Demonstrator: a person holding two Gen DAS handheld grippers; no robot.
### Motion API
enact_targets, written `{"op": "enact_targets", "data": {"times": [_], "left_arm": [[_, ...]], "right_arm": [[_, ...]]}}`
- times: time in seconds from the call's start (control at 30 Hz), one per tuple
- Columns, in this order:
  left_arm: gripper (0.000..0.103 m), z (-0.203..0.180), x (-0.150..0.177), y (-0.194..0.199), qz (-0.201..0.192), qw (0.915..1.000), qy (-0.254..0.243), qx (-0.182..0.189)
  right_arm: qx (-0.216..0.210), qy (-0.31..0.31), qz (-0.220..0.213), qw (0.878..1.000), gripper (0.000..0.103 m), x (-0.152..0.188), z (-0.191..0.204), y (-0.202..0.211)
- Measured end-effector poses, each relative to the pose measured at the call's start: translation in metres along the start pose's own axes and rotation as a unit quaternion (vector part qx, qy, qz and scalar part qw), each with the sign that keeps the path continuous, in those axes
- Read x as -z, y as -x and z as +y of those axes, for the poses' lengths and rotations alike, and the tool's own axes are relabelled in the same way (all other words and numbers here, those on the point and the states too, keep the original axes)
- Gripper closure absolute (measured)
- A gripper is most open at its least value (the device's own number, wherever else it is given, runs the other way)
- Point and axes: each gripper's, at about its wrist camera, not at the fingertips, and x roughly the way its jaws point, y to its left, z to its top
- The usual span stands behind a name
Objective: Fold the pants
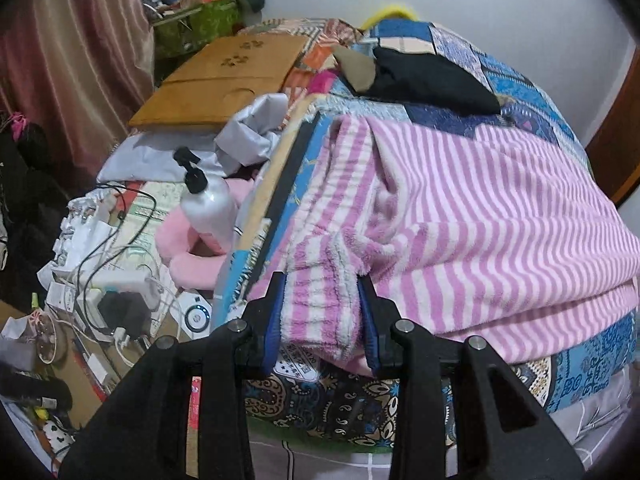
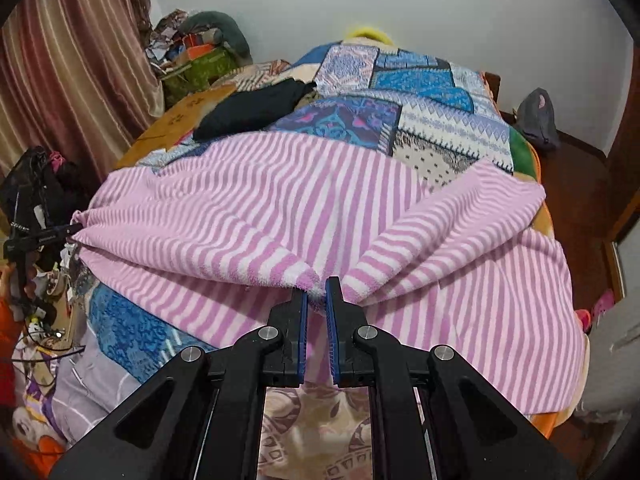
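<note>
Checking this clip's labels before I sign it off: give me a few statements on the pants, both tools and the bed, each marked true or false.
1. The left tool grips a thick bunch of the striped pants. True.
2. The right tool hangs open over the pants. False: it pinches a thin fold.
3. The pants are plain blue. False: pink and white stripes.
4. A black garment lies on the patchwork quilt beyond the pants. True.

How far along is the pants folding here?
Started: the striped pants lie doubled over on the bed, upper layer over lower. In hand: left tongs and right tongs each pinch an edge. Left: release, then further folds; they look too wide yet.
</note>
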Motion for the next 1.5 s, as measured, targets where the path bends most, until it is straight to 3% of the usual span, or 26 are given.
{"op": "enact_targets", "data": {"times": [0.17,0.27,0.3,0.4,0.53,0.8,0.87,1.0,1.2,1.37,1.47,1.5], "left_arm": [[0.068,0.004,-0.013,0.024,-0.033,0.9995,-0.002,0.003],[0.061,0.011,-0.011,0.016,-0.011,0.9997,-0.008,-0.018],[0.055,0.016,-0.008,0.013,-0.004,0.9998,-0.004,-0.02],[0.044,0.038,0.002,0.007,0.009,0.9994,0.034,0.002],[0.043,0.051,0.014,0.006,0.015,0.9981,0.052,0.029],[0.043,0.061,0.022,0.024,-0.006,0.9986,0.048,0.019],[0.043,0.07,0.023,0.032,-0.017,0.9983,0.056,-0.003],[0.043,0.088,0.028,0.029,-0.011,0.9966,0.081,-0.005],[0.044,0.068,0.029,0.004,0.011,0.9973,0.068,0.025],[0.046,0.055,0.022,-0.002,0.005,0.9968,0.066,0.046],[0.061,0.047,0.016,-0.009,0.013,0.997,0.056,0.051],[0.072,0.044,0.016,-0.012,0.018,0.9969,0.055,0.054]], "right_arm": [[-0.005,0.005,-0.029,1.0,0.095,-0.01,0.007,0.019],[0.002,0.017,-0.019,1.0,0.095,-0.004,0.01,0.015],[0.003,0.018,-0.01,1.0,0.095,0.001,0.01,0.011],[0.01,0.017,0.021,1.0,0.095,0.015,0.007,-0.005],[0.017,0.016,0.047,0.999,0.095,0.026,0.007,-0.018],[0.038,0.017,0.069,0.997,0.095,0.036,0.01,-0.027],[0.044,0.015,0.072,0.996,0.095,0.036,0.01,-0.029],[0.048,0.01,0.074,0.996,0.095,0.034,0.012,-0.032],[0.053,0.003,0.073,0.996,0.095,0.034,0.014,-0.032],[0.053,0.001,0.076,0.996,0.095,0.034,0.014,-0.033],[0.052,-0.001,0.075,0.996,0.095,0.033,0.014,-0.033],[0.052,-0.002,0.074,0.996,0.095,0.033,0.014,-0.033]]}}
